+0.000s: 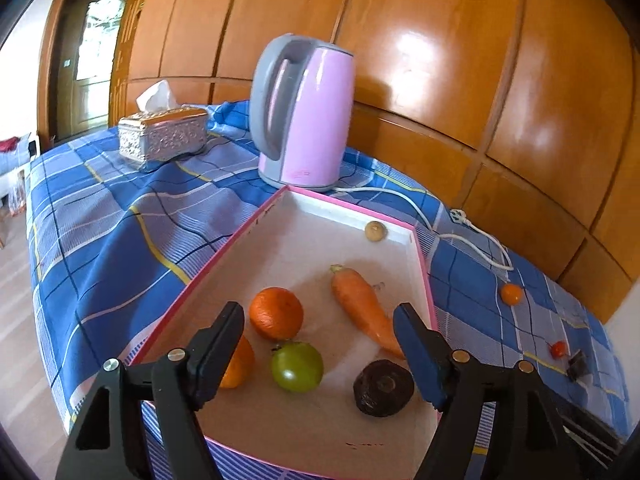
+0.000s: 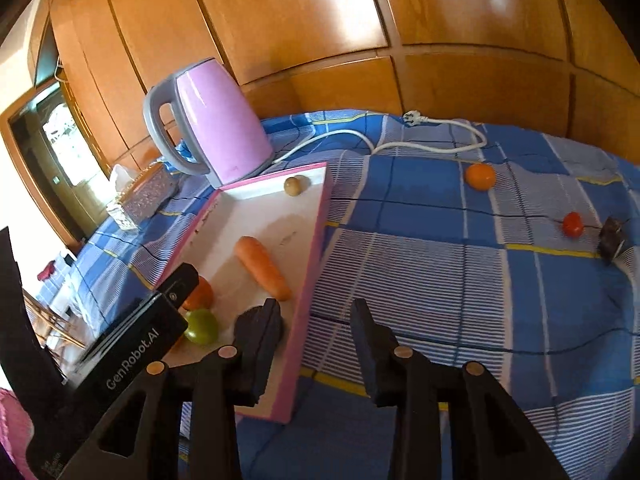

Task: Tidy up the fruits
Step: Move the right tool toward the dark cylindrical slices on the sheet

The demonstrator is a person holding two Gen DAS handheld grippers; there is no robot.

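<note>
A pink-rimmed white tray holds an orange, a second orange half hidden behind my finger, a green tomato, a carrot, a dark wrinkled fruit and a small beige round fruit. My left gripper hangs open over the tray's near end, holding nothing. My right gripper is open and empty above the tray's right rim. On the cloth to the right lie a small orange, a red cherry tomato and a dark chunk.
A pink kettle stands just behind the tray, its white cord trailing across the blue checked cloth. A silver tissue box sits at the far left. A wooden panelled wall closes the back.
</note>
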